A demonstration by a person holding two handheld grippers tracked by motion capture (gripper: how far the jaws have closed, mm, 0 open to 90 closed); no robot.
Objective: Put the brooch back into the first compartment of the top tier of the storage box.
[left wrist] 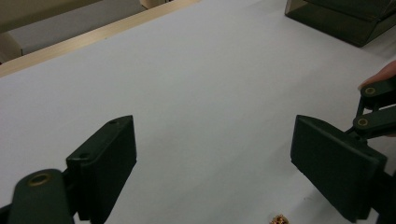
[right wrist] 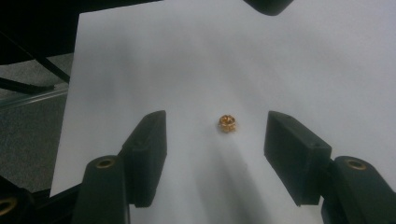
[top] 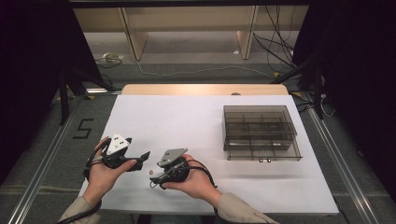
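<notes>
white table sheet [top: 196,121] — gold nut [right wrist: 227,123] between open right tool [right wrist: 215,140] jaws

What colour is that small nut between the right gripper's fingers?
Golden, brass-like; the small nut shows best in the right gripper view.

- A table [top: 205,89] made of light wood is standing in the middle of the room.
- A big white sheet [top: 187,121] is covering almost all of the table, and a thin strip of wood is showing at the far edge.
- A dark see-through box [top: 259,132] with little compartments inside is sitting on the sheet, over on the right side.
- A tiny gold nut [right wrist: 228,123] is lying on the sheet near the front edge, well apart from the box.
</notes>
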